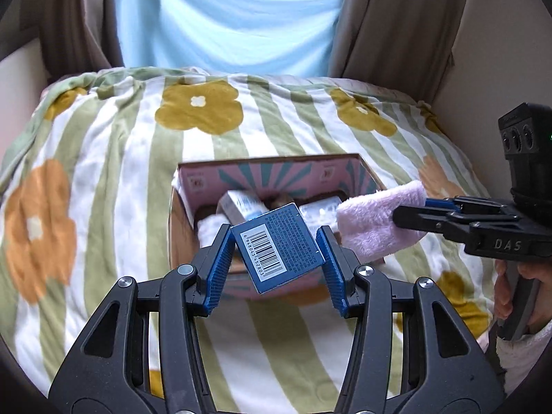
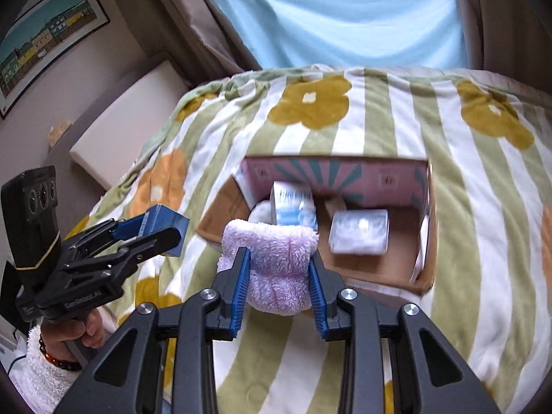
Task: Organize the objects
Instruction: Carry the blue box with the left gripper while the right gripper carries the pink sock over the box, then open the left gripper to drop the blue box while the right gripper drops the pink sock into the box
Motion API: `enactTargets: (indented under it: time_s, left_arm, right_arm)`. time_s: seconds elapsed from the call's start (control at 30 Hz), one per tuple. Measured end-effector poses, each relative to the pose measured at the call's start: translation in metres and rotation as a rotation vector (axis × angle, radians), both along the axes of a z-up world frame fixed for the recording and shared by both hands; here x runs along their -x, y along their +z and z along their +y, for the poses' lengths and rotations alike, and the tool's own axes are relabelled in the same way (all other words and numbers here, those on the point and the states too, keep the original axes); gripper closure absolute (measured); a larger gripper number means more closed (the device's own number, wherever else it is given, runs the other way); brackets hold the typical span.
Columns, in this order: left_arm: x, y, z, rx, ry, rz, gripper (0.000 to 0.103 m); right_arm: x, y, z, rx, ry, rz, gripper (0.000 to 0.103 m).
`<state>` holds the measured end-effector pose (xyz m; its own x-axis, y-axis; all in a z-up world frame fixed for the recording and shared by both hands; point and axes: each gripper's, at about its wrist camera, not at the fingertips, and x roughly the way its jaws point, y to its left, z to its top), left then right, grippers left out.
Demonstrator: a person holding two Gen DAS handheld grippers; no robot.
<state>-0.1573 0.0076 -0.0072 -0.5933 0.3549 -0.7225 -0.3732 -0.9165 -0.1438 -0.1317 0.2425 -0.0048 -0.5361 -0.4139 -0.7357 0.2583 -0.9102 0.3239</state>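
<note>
Two claws hovering above a flower-print blanket (image 1: 114, 172) spread over a bed, both loaded. Left claw (image 1: 276, 258) gripping a blue box (image 1: 277, 250), barcode face turned up, tilted, pinched at its two side edges between the blue ribbed pads (image 1: 220, 258); jaws closed down to the box's width. Hanging over the near edge of an open cardboard box (image 1: 179, 227) with pink patterned inner walls. Right claw (image 2: 279, 272) squeezing a pale pink fluffy cloth (image 2: 276, 258), rolled or bunched, bulging out above and below the pads (image 2: 241, 283); jaws drawn in on it. Floating just before the cardboard box's near left corner (image 2: 220, 214).

Sitting inside the cardboard box: a white-and-blue carton (image 2: 293, 203) leaning near the far wall, a clear-wrapped packet (image 2: 358, 231) lying flat toward the right side, something white and soft (image 2: 262, 212) at the left, partly hidden by the cloth. Resting near the middle of the bed, cardboard box with flaps folded outward. Seen from the right wrist, left claw (image 2: 165, 224) carrying the blue box (image 2: 169, 220) off to the left of the cardboard box. Showing behind the bed: brown curtains (image 1: 390, 20) framing a pale blue sheer (image 1: 227, 17), and a framed picture (image 2: 45, 34) on the left wall.
</note>
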Motion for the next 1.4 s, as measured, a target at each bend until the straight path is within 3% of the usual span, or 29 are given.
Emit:
enactTargets:
  time_s: [0.17, 0.37, 0.5, 0.7, 0.9, 0.97, 1.0, 1.03, 1.07, 1.17, 1.23, 1.4]
  left_arm:
    - [0.048, -0.008, 0.007, 0.036, -0.004, -0.054, 0.057]
    - [0.103, -0.044, 0.015, 0.076, 0.008, -0.133, 0.057]
    - [0.132, -0.071, 0.019, 0.055, 0.023, -0.219, 0.057]
    - [0.151, -0.093, 0.028, 0.032, 0.023, -0.265, 0.057]
    - [0.154, -0.098, 0.037, 0.044, 0.021, -0.288, 0.057]
    - [0.154, -0.098, 0.038, 0.032, 0.023, -0.309, 0.053]
    - [0.154, -0.098, 0.038, 0.039, 0.024, -0.311, 0.046]
    - [0.153, -0.097, 0.039, 0.059, 0.028, -0.306, 0.009]
    - [0.151, -0.096, 0.039, 0.088, 0.037, -0.286, 0.0]
    - [0.146, -0.097, 0.038, 0.15, 0.049, -0.239, 0.0]
    - [0.144, -0.1, 0.035, 0.147, 0.053, -0.241, 0.0]
    - [0.139, -0.099, 0.027, 0.103, 0.061, -0.258, 0.0]
  right_arm:
    - [0.041, 0.002, 0.003, -0.03, -0.025, -0.025, 0.073]
    - [0.091, -0.017, 0.01, -0.057, -0.072, -0.073, 0.073]
    - [0.116, -0.04, 0.016, -0.071, -0.1, -0.114, 0.073]
    - [0.131, -0.064, 0.024, -0.058, -0.115, -0.157, 0.073]
    - [0.135, -0.07, 0.026, -0.052, -0.119, -0.175, 0.073]
    - [0.137, -0.071, 0.026, -0.06, -0.135, -0.193, 0.062]
    - [0.138, -0.07, 0.026, -0.071, -0.147, -0.195, 0.056]
    - [0.138, -0.07, 0.027, -0.09, -0.166, -0.194, 0.042]
    - [0.138, -0.069, 0.028, -0.104, -0.187, -0.19, 0.027]
    - [0.135, -0.069, 0.036, -0.113, -0.237, -0.199, 0.008]
    - [0.134, -0.071, 0.039, -0.113, -0.238, -0.204, 0.001]
    - [0.125, -0.073, 0.035, -0.184, -0.229, -0.189, 0.001]
